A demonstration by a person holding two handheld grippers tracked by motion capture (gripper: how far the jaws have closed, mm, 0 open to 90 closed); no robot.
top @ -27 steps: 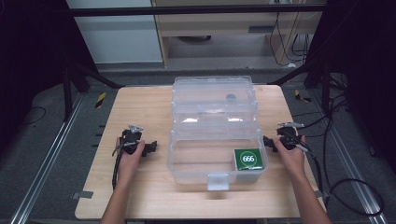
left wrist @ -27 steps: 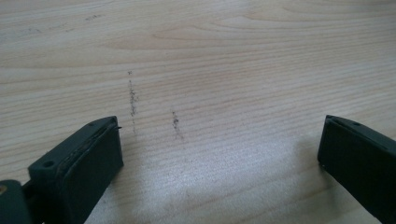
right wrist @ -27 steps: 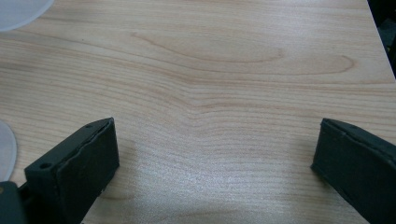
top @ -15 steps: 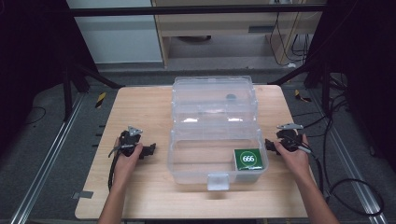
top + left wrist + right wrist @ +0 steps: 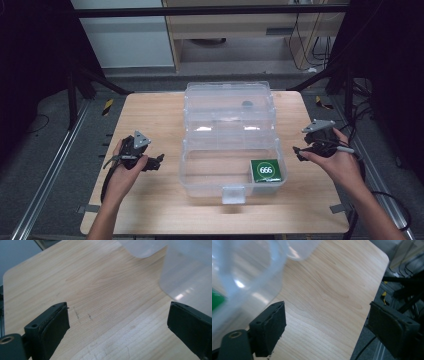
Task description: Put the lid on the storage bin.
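- Two claws sit over a pale wooden counter [image 5: 160, 120], one at each side of a clear plastic box [image 5: 230, 145] that stands at the counter's middle.
- The box is open: its lid [image 5: 229, 102] lies back toward 12 o'clock and its tub lies toward 6 o'clock, with a small clear latch tab [image 5: 233, 194] on the near wall.
- A green card [image 5: 265, 170] printed with 666 lies inside the tub, in the corner toward 4 o'clock.
- A small dark round thing [image 5: 246, 104] rests on the lid, toward 1 o'clock; it is too small to tell what it is.
- The left claw [image 5: 159, 161] is at the box's 9 o'clock, just beside its wall but apart from it, held low over the wood by the person's left hand [image 5: 125, 170].
- In the left gripper view its two black jaws stand wide apart with only bare wood grain between them, and the box wall [image 5: 187, 272] shows blurred at 2 o'clock.
- The right claw [image 5: 297, 150] is at the box's 3 o'clock, near the wall and not touching, carried by the right hand [image 5: 337, 162].
- In the right gripper view its jaws also stand wide apart and grip nothing; the clear box [image 5: 244, 272] blurs in at 10 o'clock with a sliver of the green card [image 5: 215, 301] behind it, and the counter's edge [image 5: 372, 300] runs down at 3 o'clock.
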